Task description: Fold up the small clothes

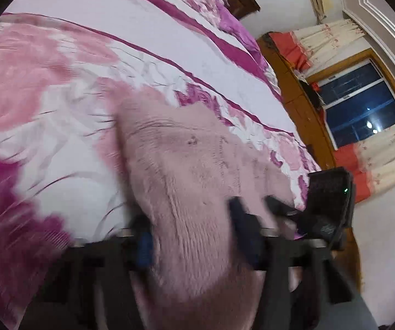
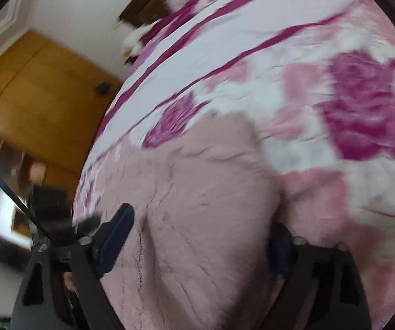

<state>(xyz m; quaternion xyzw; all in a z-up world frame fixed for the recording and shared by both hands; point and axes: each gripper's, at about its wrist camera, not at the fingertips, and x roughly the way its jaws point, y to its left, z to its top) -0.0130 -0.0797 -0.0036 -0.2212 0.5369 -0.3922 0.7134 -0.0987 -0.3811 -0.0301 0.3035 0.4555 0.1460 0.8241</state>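
While laying the pink fleece garment flat on the floral bedspread near its close edge, smooth the fold and square the edges before letting go. Left gripper narrow, fleece filling the gap, pinched or not impossible to tell. Right gripper wide, straddling fleece without clamping. No readable labels or writing anywhere.

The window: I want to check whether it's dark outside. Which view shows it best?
The left wrist view. The window sits at its right edge, fairly sharp, with dark blue panes between floral curtains. The right wrist view shows no such window, only a blurred bright patch at its left edge.
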